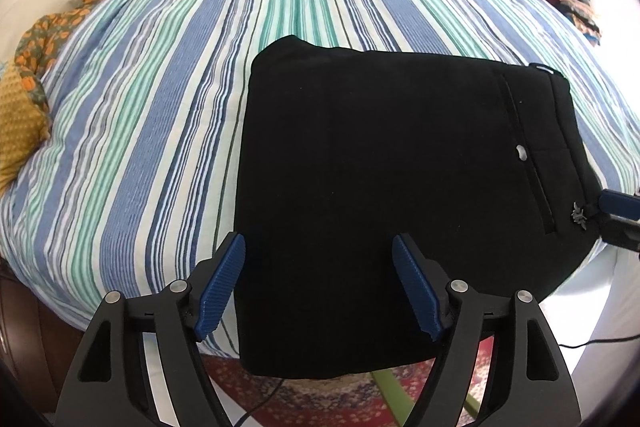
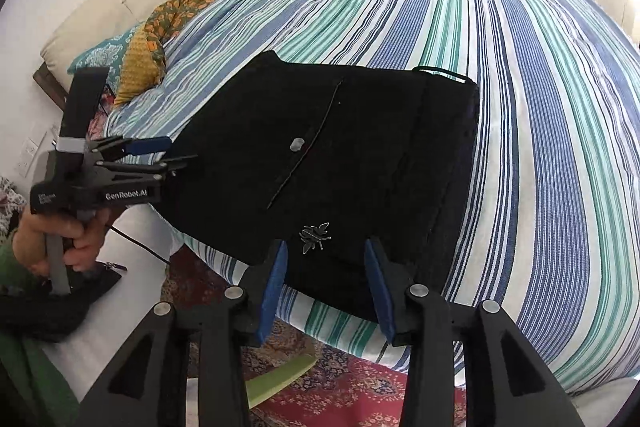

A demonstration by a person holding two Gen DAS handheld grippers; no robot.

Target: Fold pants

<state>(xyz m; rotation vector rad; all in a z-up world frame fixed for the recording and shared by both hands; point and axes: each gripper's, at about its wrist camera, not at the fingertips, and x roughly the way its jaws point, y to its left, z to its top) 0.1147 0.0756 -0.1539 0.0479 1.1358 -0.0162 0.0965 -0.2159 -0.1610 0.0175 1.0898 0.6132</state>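
The black pants (image 1: 400,195) are lying folded into a compact slab at the near edge of the striped bed (image 1: 168,115), filling the centre and right of the left wrist view. The lower left corner of the slab is overhanging the mattress above the patterned rug (image 1: 320,399).

The left gripper (image 1: 318,255) is hovering with its jaws spread wide and released, both blue pads clear of the cloth. The right gripper (image 2: 325,259) is standing partly parted over the near hem beside the small silver emblem (image 2: 315,237); no fabric is being pinched, so it is judged released as well.

Risks: the overhanging corner is likely to drag the stack off the bed if either gripper is nudging it toward the bottom of the frame. A one-sided pinch would be peeling only the top layer and undoing the fold. The emblem could be snagging a pad.

Orientation: the waistband (image 1: 560,115), with its belt loop, is facing the right of the left wrist frame, the folded end the left. The long axis is running left to right, along the bed's near edge.
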